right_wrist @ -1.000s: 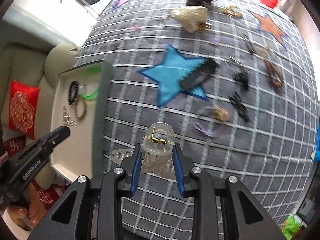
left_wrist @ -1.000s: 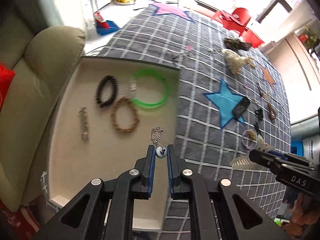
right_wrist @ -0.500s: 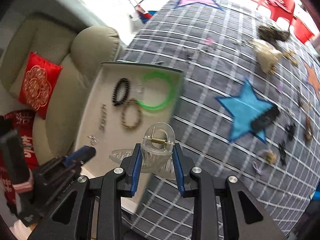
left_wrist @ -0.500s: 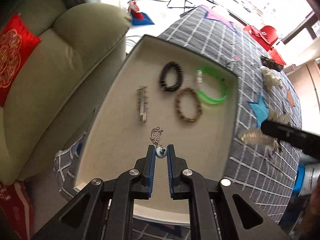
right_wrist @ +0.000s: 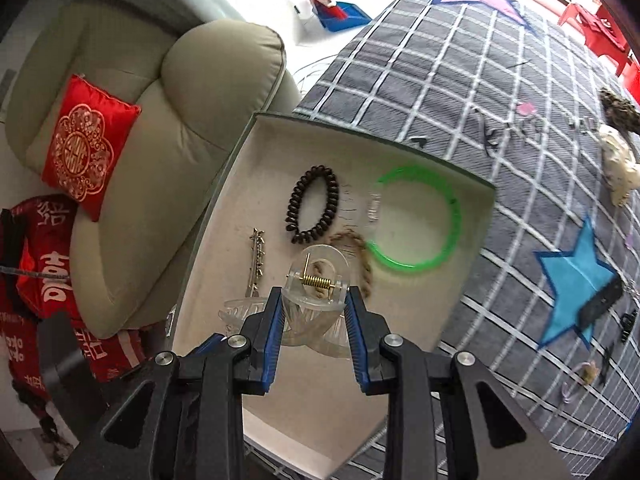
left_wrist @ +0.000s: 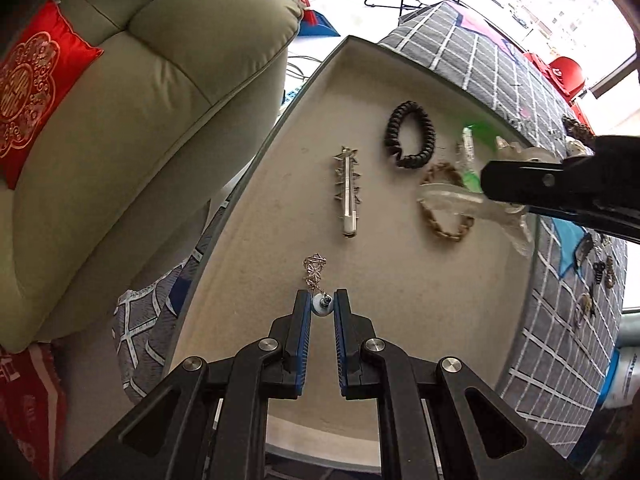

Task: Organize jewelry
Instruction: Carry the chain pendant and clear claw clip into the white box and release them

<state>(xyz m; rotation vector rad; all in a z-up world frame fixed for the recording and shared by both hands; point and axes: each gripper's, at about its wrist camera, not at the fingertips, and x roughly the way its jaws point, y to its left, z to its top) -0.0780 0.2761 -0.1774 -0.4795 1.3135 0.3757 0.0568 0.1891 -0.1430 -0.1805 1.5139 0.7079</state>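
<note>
My left gripper (left_wrist: 321, 307) is shut on a silver dangling earring (left_wrist: 316, 276) and holds it over the near part of the beige tray (left_wrist: 280, 240). My right gripper (right_wrist: 316, 308) is shut on a clear plastic hair claw (right_wrist: 316, 280) above the tray (right_wrist: 280, 132); it also shows in the left wrist view (left_wrist: 472, 200). In the tray lie a black coil hair tie (left_wrist: 410, 140), a brown braided bracelet (left_wrist: 444, 204), a green bangle (right_wrist: 420, 224) and a silver hair clip (left_wrist: 349, 196).
The tray sits at the edge of a grey checked cloth (right_wrist: 480, 80) with star patches. Several more hair clips and accessories lie on the cloth at right (right_wrist: 600, 304). A beige sofa (left_wrist: 140, 120) with a red cushion (right_wrist: 88, 140) stands to the left.
Both grippers have moved left over the tray with their objects still held. The right gripper with the hair claw now hangs over the bracelets.
</note>
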